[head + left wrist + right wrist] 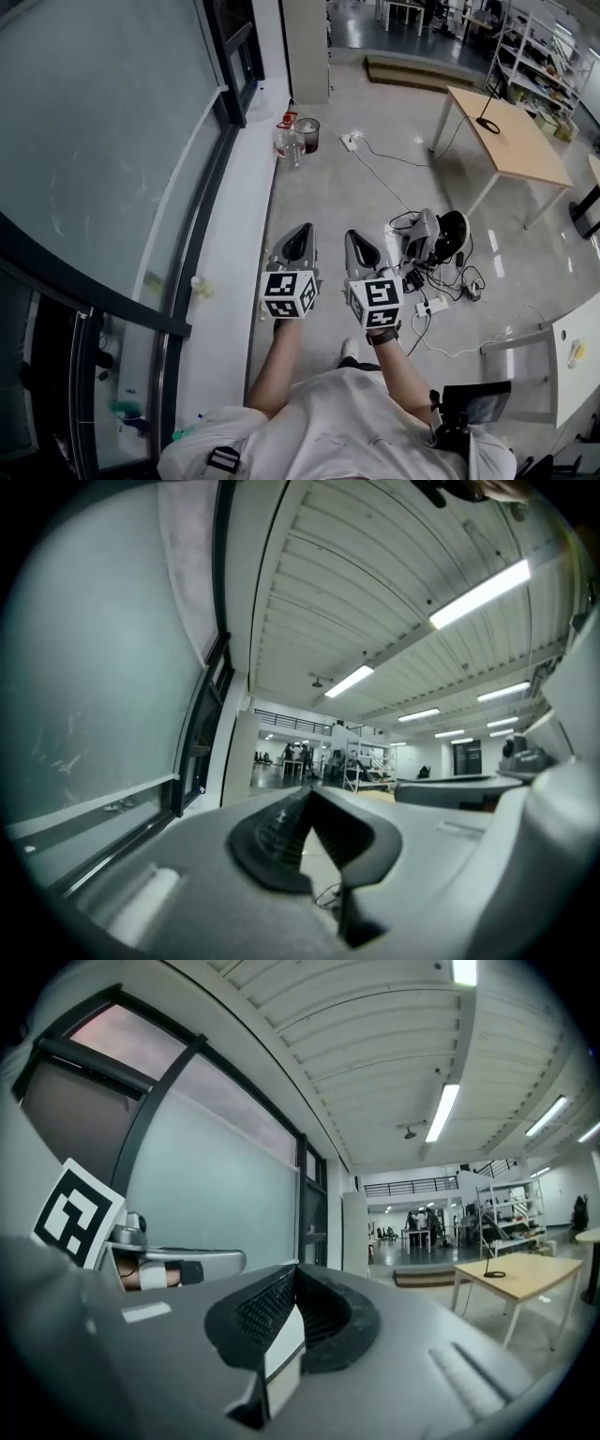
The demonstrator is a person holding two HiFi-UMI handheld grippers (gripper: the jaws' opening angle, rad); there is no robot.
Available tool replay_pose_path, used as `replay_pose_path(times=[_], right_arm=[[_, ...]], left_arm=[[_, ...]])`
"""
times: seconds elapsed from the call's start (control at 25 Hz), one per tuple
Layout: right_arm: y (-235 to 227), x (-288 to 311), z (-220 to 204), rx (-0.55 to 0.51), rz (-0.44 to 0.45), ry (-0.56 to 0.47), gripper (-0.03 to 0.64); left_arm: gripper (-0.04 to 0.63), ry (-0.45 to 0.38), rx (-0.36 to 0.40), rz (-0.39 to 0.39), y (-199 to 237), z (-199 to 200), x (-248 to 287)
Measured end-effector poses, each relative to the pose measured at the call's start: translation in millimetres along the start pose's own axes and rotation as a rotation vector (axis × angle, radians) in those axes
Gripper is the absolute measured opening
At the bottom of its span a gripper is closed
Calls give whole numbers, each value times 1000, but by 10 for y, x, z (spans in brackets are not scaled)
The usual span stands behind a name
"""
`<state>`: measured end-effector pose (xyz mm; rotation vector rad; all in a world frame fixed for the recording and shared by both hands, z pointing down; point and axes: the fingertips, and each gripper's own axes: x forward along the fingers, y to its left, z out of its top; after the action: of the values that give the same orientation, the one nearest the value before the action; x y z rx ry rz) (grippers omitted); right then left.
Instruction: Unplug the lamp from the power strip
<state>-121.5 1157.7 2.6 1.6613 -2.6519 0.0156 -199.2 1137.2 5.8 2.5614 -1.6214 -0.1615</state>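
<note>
In the head view I hold both grippers level and side by side above the grey floor, and neither has anything in it. The left gripper [302, 230] [307, 794] is shut, its tips touching. So is the right gripper [356, 236] [293, 1269]. Far ahead on the floor lies a white power strip [350, 142], with a cable running right toward the wooden table [525, 155] [539, 1279]. A thin black lamp [487, 123] [492, 1269] with a ring base stands on that table. A second white power strip [433, 306] lies among tangled cables to my right.
A glass window wall [112, 141] runs along the left. Clear bottles and a dark bucket [307, 133] stand by the wall ahead. A black-and-white device [439, 234] sits among cables on the right. A white desk corner [574, 361] is at the near right, with shelves at the far right.
</note>
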Motion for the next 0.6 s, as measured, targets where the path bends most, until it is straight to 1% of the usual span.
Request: replay_pose_path(times=[0.12,0.24,0.36,0.52,0.6], right_arm=[[-395,163,233,-6,6,-74,6],[-789,227,342,14,23,-117,6],[-1116,215,303,19,40,-127,6],[-1380,269,210,-20,10,-128,6],[-1480,373,148,7,11,-117,6]], left_arm=[[-5,-38,15,-5,-70,183,464],[-5,-27,47,-34,-284,171,875],[-5,-20,85,-47,-515,71,1168],[-3,-39,168,-128,-800,-55,1421],[-3,-18,175,-128,-813,-119,1528]])
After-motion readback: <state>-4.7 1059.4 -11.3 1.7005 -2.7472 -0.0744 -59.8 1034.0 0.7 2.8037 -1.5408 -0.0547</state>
